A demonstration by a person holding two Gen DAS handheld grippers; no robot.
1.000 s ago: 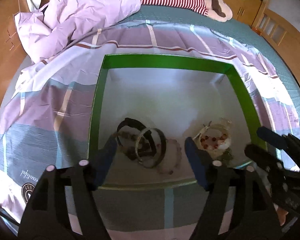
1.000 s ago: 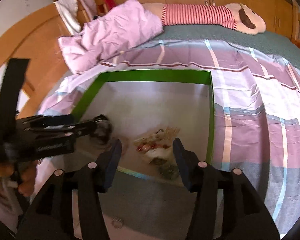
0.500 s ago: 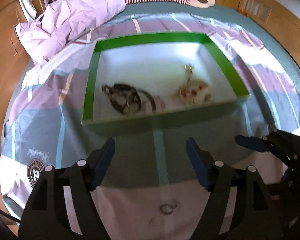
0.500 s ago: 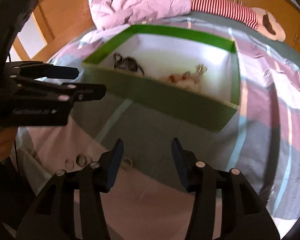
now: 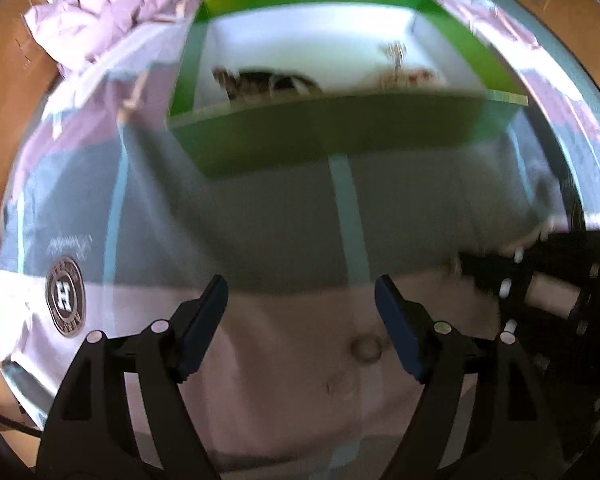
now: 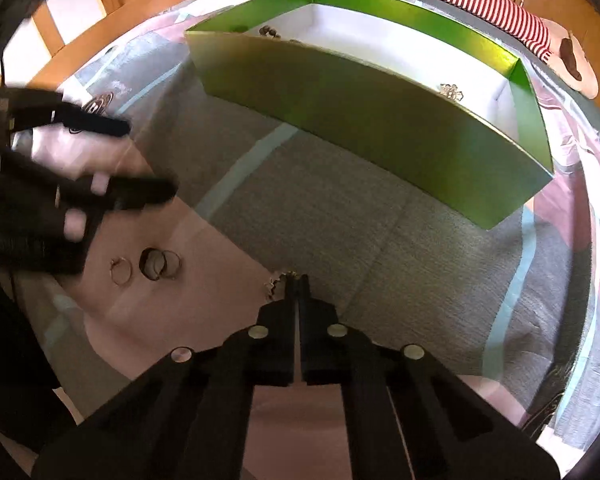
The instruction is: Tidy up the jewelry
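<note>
A green box point(image 5: 340, 136) with a white inside holds dark bracelets point(image 5: 268, 80) and a pale beaded piece point(image 5: 404, 76). It sits on the bedspread. In front of it lie small rings point(image 6: 160, 264) and a thin hoop point(image 6: 121, 272). My right gripper point(image 6: 296, 280) is shut, its tips pinching a small silver ornament point(image 6: 274, 285) on the pink patch of cloth. My left gripper point(image 5: 300, 296) hangs open over the cloth with nothing between its fingers; a ring point(image 5: 366, 348) lies just inside its right finger. From the right wrist view, the left gripper point(image 6: 148, 160) is over the rings.
A crumpled lilac quilt point(image 5: 140, 8) and a red-striped soft toy point(image 6: 488, 0) lie behind the box point(image 6: 380, 120). Wooden bed rails point(image 6: 112, 0) curve round the mattress. A round logo patch point(image 5: 65, 296) marks the sheet at left.
Both grippers have drawn back from above the box and come down over the near bedspread. The right gripper's jaws went from apart to shut at the small ornament.
</note>
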